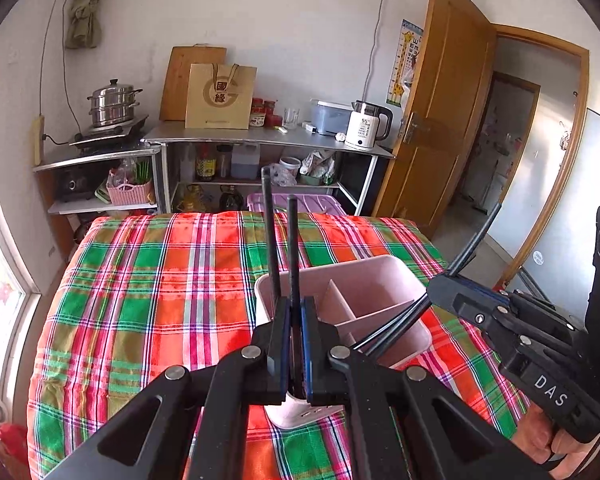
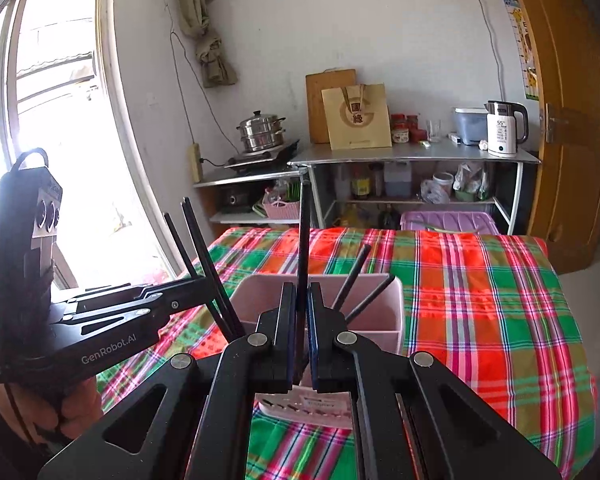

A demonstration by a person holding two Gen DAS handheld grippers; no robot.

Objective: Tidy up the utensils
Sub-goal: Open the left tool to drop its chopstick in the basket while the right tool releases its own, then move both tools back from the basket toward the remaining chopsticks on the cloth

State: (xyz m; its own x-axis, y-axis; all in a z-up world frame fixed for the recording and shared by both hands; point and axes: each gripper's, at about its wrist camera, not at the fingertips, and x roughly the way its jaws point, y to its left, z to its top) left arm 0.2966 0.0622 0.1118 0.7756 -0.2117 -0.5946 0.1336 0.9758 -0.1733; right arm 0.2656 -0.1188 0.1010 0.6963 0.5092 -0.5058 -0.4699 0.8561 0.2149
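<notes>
Chopsticks (image 1: 278, 240), black and thin, stand almost upright between the closed pads of the left gripper (image 1: 296, 344), their lower ends inside the pink divided holder (image 1: 384, 276). The right gripper (image 2: 300, 336) is clamped on one more black chopstick (image 2: 303, 240) above the same holder, where two others (image 2: 360, 284) already lean. The holder sits on a table under a checked cloth (image 1: 160, 280) of red, green and white. Behind the table, steel shelves (image 1: 260, 140) carry a steamer pot (image 1: 114, 102), a paper bag (image 1: 220, 96) and a white kettle (image 1: 366, 126); a wooden door (image 1: 440, 120) stands open on the right.
</notes>
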